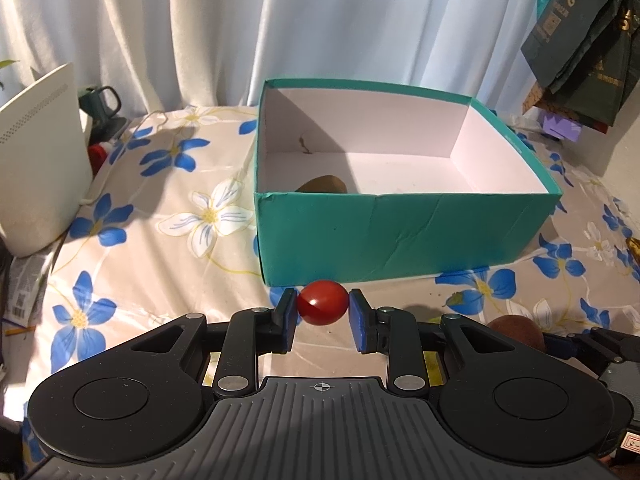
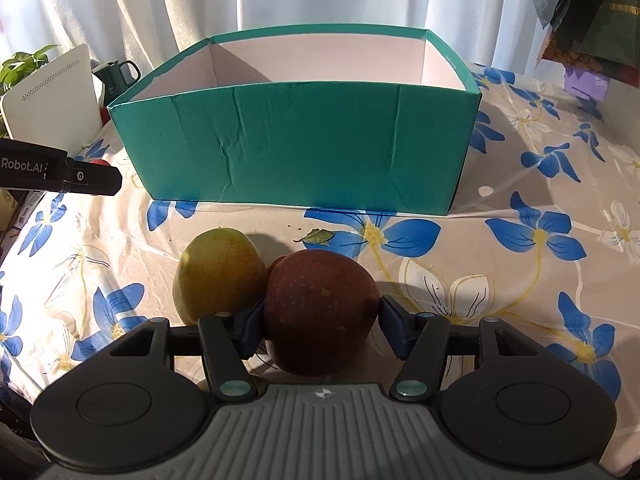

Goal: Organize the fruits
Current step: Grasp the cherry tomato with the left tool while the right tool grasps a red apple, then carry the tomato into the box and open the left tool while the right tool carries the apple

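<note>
Left gripper (image 1: 322, 307): blue pads clamped on a small red tomato (image 1: 322, 302) from both sides, held in front of the near wall of the teal box (image 1: 400, 236). The box stands at 12 o'clock from the gripper, open top, white inside. One brown fruit (image 1: 322, 185) lies in the box, in the near-left corner, mostly hidden by the wall.

Right gripper (image 2: 322, 320): pads squeezing a dark red apple (image 2: 320, 308), left pad and right pad both touching its sides. A yellow-green mango (image 2: 219, 274) sits at 10 o'clock of the apple, touching it, resting on the floral tablecloth (image 2: 520, 280). Something reddish shows between the two, too hidden to identify. The teal box is at 12 o'clock, its near wall creased. A small leaf scrap (image 2: 318, 236) lies on the cloth between fruit and box.

Left gripper's tip pokes into the right view at 9 o'clock. In the left view the apple shows at 4 o'clock, partly hidden. A white device (image 1: 40, 160) and dark green mug (image 1: 100, 100) stand at 10 o'clock of the box. Curtain (image 1: 200, 20) behind.
</note>
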